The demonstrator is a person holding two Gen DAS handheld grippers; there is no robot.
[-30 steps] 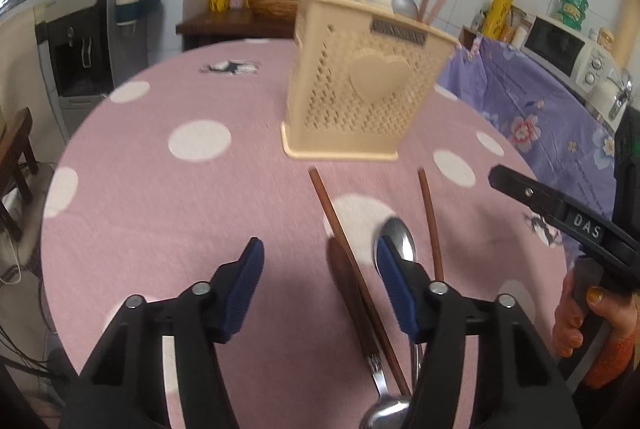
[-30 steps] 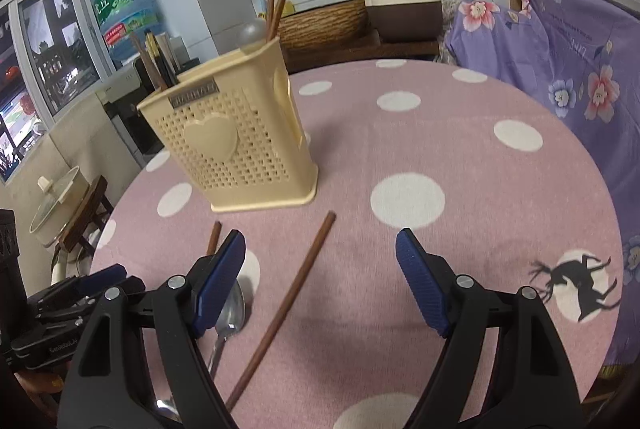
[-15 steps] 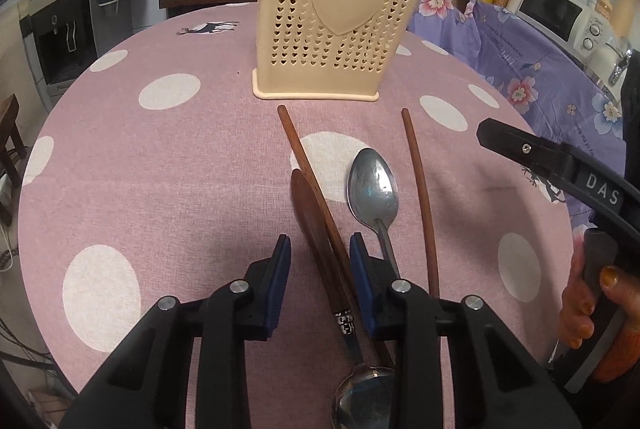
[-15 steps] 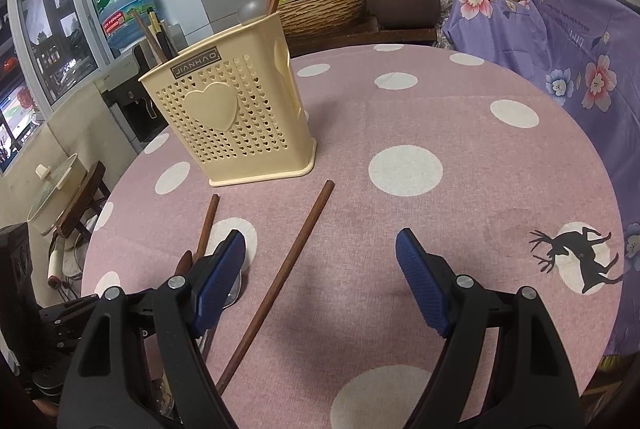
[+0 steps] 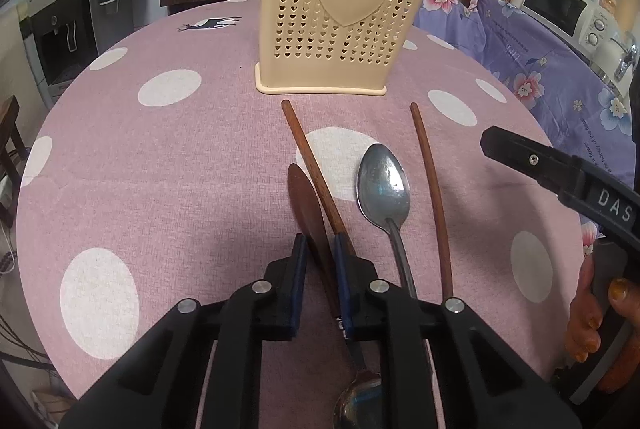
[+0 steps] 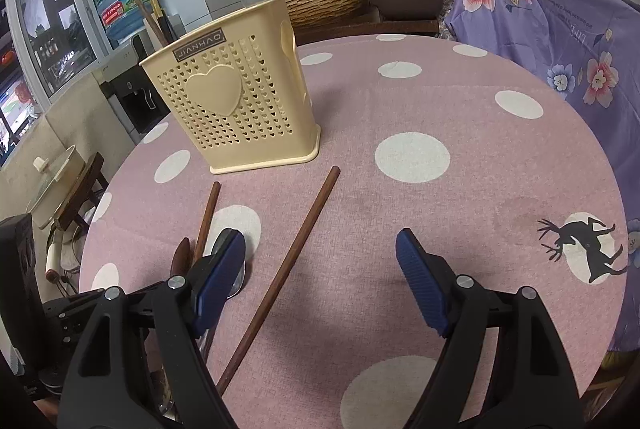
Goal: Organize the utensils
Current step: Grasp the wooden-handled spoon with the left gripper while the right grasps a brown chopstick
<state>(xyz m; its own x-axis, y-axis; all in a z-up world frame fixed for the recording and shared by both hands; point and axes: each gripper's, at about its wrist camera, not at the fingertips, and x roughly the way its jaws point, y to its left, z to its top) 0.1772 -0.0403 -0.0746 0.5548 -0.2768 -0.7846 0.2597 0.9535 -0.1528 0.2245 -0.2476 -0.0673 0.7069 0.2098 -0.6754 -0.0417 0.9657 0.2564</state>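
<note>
A cream perforated utensil holder (image 5: 344, 13) stands on the pink dotted table, with chopsticks and a spoon inside; it also shows in the right wrist view (image 6: 236, 105). On the table lie a dark wooden spoon (image 5: 306, 205), two brown chopsticks (image 5: 312, 165) (image 5: 432, 189) and a metal spoon (image 5: 384, 185). A second metal spoon bowl (image 5: 358, 407) lies at the bottom edge. My left gripper (image 5: 320, 269) is shut on the wooden spoon. My right gripper (image 6: 320, 269) is open above one chopstick (image 6: 292, 261).
The round table (image 5: 160, 169) ends close on the left and right. A purple flowered cloth (image 5: 560, 69) covers a counter to the right, with a microwave (image 5: 560, 5) on it. A water dispenser (image 5: 72, 13) stands at the left.
My left gripper came down and forward over the utensils and its jaws closed from wide open onto the wooden spoon. The right gripper stayed open and barely moved.
</note>
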